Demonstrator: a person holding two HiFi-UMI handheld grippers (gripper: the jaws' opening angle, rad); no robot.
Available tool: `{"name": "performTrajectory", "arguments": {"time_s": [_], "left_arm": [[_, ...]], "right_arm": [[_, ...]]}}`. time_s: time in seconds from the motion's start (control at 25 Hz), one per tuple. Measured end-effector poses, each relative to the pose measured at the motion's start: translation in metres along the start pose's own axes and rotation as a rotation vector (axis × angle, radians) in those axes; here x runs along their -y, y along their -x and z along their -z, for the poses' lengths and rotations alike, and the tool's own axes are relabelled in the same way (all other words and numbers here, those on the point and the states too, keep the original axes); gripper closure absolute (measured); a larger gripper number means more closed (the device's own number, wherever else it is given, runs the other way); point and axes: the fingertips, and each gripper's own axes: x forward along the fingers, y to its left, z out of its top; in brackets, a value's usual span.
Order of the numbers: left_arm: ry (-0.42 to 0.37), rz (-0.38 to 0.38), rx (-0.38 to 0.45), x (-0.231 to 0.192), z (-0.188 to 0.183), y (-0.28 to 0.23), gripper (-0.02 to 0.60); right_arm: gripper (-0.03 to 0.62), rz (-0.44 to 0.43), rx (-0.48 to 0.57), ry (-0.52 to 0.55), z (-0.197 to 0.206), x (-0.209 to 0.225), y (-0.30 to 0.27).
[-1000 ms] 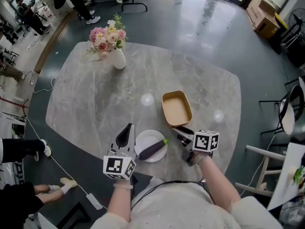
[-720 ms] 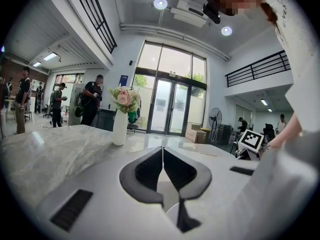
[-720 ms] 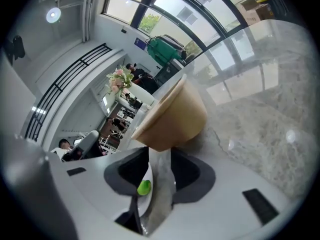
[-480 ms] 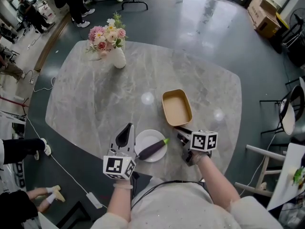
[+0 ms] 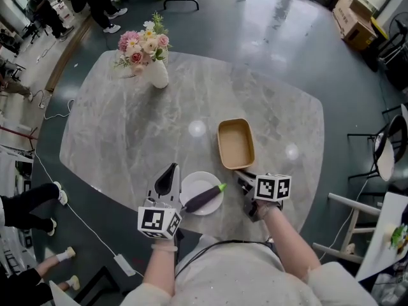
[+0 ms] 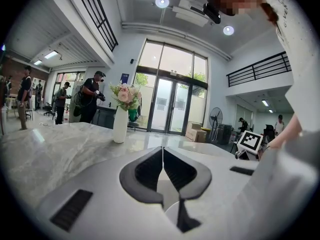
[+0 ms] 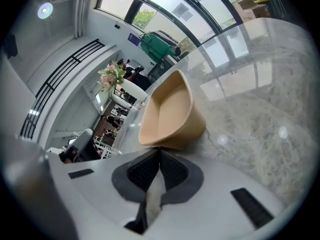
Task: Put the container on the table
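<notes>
The tan oblong container [image 5: 236, 144] stands upright and empty on the grey marble table [image 5: 127, 139], right of centre. My right gripper [image 5: 241, 174] lies just behind its near short end. In the right gripper view the jaws are closed together and their tips [image 7: 160, 150] meet right at the container's [image 7: 167, 111] near rim; no part of the wall shows between the pads. My left gripper [image 5: 168, 177] hovers at the table's near edge, left of the plate, its jaws [image 6: 162, 149] shut with nothing between them.
A white plate [image 5: 193, 187] with a purple eggplant [image 5: 204, 198] lies between the two grippers. A white vase of flowers [image 5: 156, 75] stands at the far left of the table. People stand on the floor beyond the table's left side; a chair [image 5: 389, 148] is at the right.
The right gripper's jaws have closed from open to shut at the container's near end. The container now sits a little straighter. The left gripper has kept still.
</notes>
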Motion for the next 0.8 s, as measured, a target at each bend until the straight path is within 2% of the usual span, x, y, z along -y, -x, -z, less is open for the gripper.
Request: {"name": "performTrajectory", "arguments": {"time_s": [0.32, 0.64, 0.8], "left_arm": [[0.0, 0.002, 0.0, 0.002, 0.0, 0.003, 0.572], [-0.006, 0.017, 0.008, 0.009, -0.002, 0.006, 0.572], [-0.011, 0.025, 0.012, 0.011, -0.004, 0.01, 0.572]], "right_arm": [[0.587, -0.012, -0.004, 0.011, 0.001, -0.004, 0.004], [0.588, 0.009, 0.01, 0.113, 0.002, -0.006, 0.018], [0.588, 0.05, 0.04, 0.187, -0.001, -0.006, 0.03]]}}
